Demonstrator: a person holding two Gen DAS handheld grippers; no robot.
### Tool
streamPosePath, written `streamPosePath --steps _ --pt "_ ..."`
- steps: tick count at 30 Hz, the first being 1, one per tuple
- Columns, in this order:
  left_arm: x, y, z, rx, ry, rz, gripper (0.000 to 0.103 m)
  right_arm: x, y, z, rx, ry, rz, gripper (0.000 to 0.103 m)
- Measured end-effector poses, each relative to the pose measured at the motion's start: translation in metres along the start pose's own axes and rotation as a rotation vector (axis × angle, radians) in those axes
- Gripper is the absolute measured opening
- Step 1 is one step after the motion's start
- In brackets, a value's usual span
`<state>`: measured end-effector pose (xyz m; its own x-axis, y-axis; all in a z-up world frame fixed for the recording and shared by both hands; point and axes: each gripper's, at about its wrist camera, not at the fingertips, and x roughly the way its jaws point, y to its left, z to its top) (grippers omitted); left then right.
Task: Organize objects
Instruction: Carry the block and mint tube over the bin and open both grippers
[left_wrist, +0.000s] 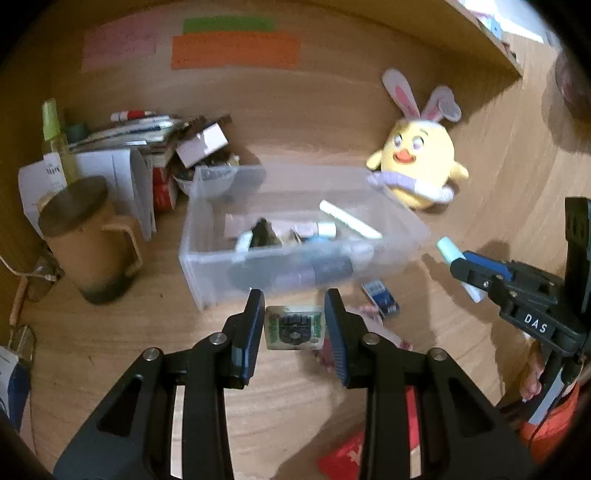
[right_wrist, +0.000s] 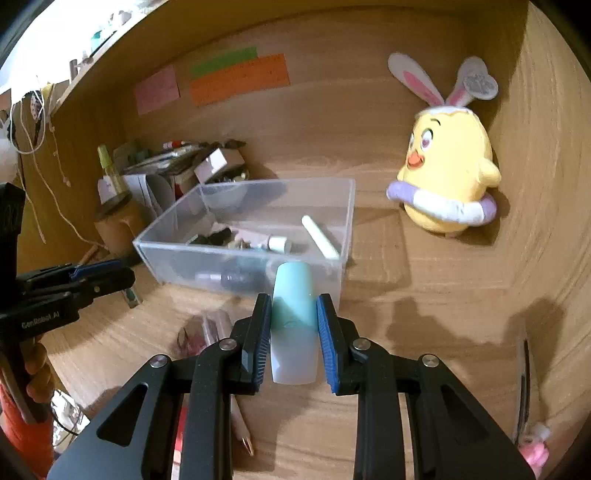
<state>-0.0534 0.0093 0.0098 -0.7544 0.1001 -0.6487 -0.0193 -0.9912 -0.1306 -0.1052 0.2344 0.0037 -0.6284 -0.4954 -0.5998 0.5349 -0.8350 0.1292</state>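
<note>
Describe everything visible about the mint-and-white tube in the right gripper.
The tube is a smooth, rounded, plastic-looking cylinder, mint green at its far end fading to white at its near end. It lies lengthwise between the right gripper fingers, whose blue ribbed pads press its two sides. It is held above the wooden desk, its green end pointing toward the near wall of the clear plastic bin. In the left wrist view its green tip pokes out past the fingers.

On the matt wood-grain desk stands a clear, smooth plastic bin, with a soft yellow plush chick beside it and matt paper strips behind it.
</note>
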Motion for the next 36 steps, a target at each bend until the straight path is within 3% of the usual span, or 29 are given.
streamPosePath --steps 6,13,23,36 --pt "-0.002 0.012 0.020 -0.036 -0.042 0.007 0.033 0.007 0.003 0.021 0.001 -0.026 0.015 0.023" --pt "0.003 0.025 0.044 -0.038 -0.090 0.085 0.033 0.026 0.009 0.048 -0.041 -0.038 -0.002 0.023" --pt "0.034 0.035 0.061 -0.077 -0.041 0.069 0.033 0.077 0.011 0.076 -0.054 0.027 -0.005 0.023" --pt "0.084 0.044 0.059 -0.105 0.075 0.054 0.033 0.129 0.002 0.068 -0.035 0.150 -0.005 0.023"
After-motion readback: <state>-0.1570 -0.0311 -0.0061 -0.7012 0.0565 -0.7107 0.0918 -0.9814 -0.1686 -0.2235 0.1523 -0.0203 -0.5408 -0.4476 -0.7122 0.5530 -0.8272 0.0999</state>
